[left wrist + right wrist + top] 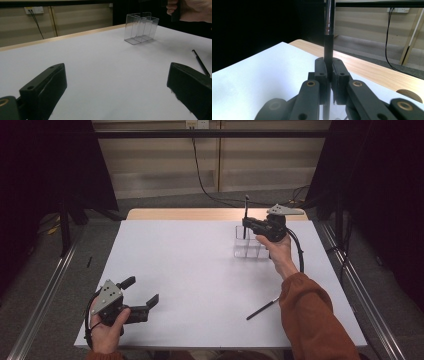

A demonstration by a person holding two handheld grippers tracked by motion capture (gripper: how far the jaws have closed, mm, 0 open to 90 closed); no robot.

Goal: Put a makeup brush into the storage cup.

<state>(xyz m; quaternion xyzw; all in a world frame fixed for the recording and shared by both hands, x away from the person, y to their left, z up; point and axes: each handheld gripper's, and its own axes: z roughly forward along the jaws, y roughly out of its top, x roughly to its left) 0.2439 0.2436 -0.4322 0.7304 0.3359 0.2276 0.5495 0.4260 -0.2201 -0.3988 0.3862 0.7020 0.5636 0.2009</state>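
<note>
My right gripper [246, 222] is shut on a black pen [246, 210], held upright over the left part of a clear plastic box [250, 247] with dividers at the table's far right. In the right gripper view the pen [328, 37] rises straight up from between the closed jaws. A second black pen [262, 308] lies flat on the white table near the right forearm; it also lies at the right of the left gripper view, pen [200, 62]. My left gripper [141, 291] rests at the front left, open and empty. The clear box [141, 28] stands far ahead of it.
The white table top [200, 270] has a wooden strip along its far edge. Metal rails run down both sides of the table. A black cable hangs down the back wall. The person's orange sleeve [312, 320] crosses the front right corner.
</note>
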